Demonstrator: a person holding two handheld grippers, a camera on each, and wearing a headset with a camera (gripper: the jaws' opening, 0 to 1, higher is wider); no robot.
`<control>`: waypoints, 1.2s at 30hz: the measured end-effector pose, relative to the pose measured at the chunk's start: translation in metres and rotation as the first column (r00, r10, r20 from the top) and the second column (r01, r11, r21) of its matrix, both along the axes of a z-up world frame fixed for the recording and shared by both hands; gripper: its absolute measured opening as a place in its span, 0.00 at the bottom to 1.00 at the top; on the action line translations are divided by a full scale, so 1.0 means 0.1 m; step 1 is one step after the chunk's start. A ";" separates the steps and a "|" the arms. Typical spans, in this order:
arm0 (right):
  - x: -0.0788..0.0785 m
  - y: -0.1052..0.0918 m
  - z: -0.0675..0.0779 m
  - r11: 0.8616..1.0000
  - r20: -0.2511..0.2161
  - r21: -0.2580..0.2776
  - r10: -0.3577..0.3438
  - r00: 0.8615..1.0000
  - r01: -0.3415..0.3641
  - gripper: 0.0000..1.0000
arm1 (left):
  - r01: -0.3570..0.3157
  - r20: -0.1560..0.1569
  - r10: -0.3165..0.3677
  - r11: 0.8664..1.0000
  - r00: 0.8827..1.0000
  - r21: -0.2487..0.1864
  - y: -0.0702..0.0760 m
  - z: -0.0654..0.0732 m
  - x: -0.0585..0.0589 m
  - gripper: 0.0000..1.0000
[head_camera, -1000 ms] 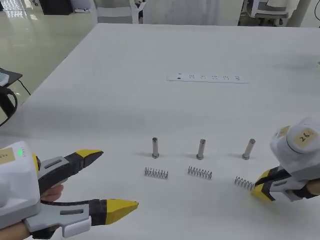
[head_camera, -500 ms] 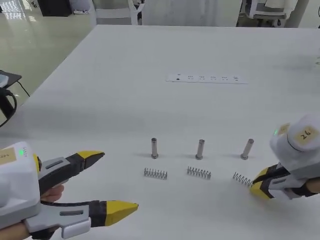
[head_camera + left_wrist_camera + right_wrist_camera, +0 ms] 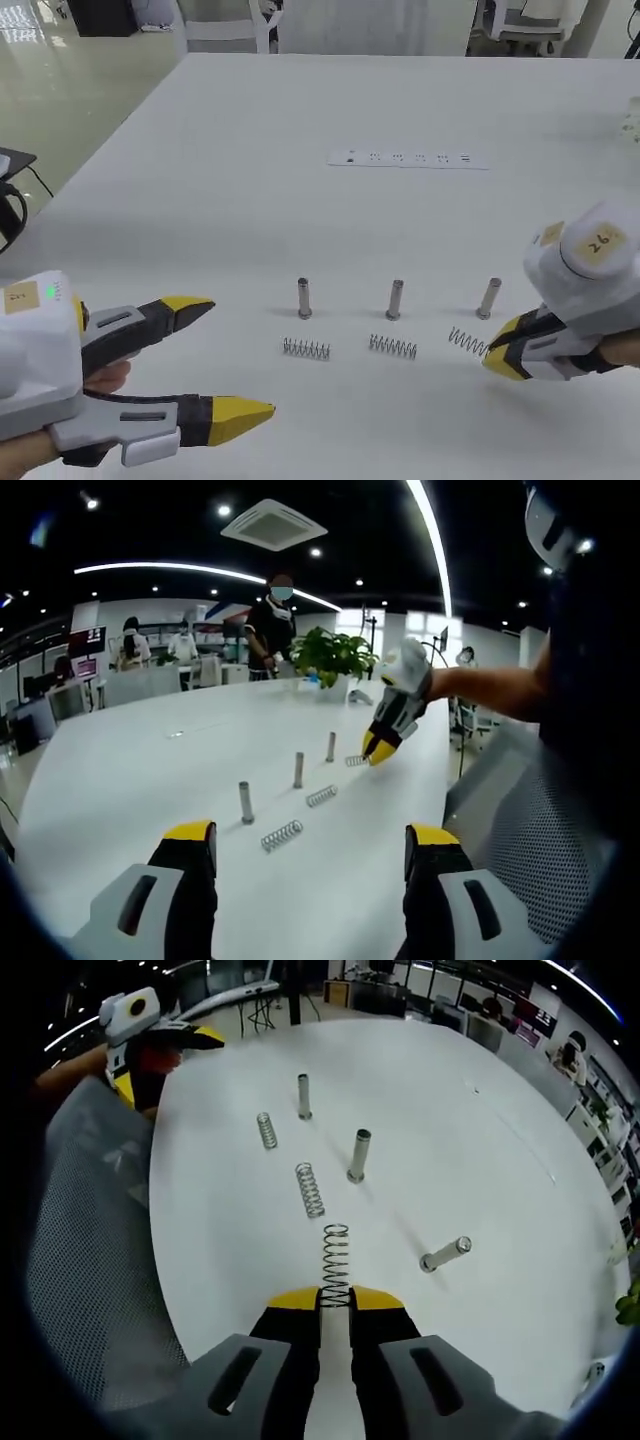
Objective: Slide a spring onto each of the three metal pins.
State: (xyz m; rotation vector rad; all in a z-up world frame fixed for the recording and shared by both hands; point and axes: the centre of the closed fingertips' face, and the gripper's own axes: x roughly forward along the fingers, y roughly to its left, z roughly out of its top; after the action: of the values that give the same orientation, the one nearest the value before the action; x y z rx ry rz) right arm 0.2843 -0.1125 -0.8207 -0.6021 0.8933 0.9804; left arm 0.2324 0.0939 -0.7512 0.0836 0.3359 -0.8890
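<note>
**Surface** [image 3: 250,180]: white, matte and flat. All listed items are carried on it.

**Pins, three:** short, smooth cylinders of dull grey metal. They are stood upright in a row, well apart from one another. As seen in the head view, they are entered as left pin [image 3: 303,298], middle pin [image 3: 395,299] and right pin [image 3: 489,298].

**Springs, three:** thin open coils of bright wire.
- The left spring [image 3: 306,349] and middle spring [image 3: 392,347] are laid flat on the surface. Each is placed just in front of its pin and apart from it.
- The right spring [image 3: 464,340] is gripped at one end by the right tool [image 3: 492,352]. Its free end is pointed toward the middle spring, near the foot of the right pin. Whether that free end touches the surface cannot be told.

**Right tool:** white moulded body with black jaws and yellow tips. The jaws are clenched on the end coils of the right spring.

**Left tool** [image 3: 236,357]: made in the same way. It is released, with the jaws spread wide, and is held low at the near left, well apart from the springs.

**Flat white strip** [image 3: 408,159]: long and narrow, marked with a row of small dark openings. It is laid farther back on the surface.
</note>
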 end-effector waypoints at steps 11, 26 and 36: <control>-0.03 0.26 0.12 0.997 0.012 0.008 0.077 0.997 -0.077 0.08 | 0.080 0.004 -0.080 0.997 0.997 0.021 -0.15 0.05 0.06 0.70; -0.11 0.66 0.29 0.980 0.028 0.015 0.196 0.980 -0.197 0.08 | 0.156 -0.003 -0.156 0.988 0.988 0.011 -0.33 0.05 0.10 0.64; -0.20 0.85 0.35 0.963 0.034 0.017 0.269 0.963 -0.269 0.08 | 0.205 0.003 -0.205 0.979 0.979 0.014 -0.46 0.07 0.12 0.59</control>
State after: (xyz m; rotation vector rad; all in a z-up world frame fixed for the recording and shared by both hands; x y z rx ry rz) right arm 0.2642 -0.0279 -0.7861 -0.7317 0.7847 1.2206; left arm 0.2442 0.0483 -0.7442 0.1339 0.3335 -1.0907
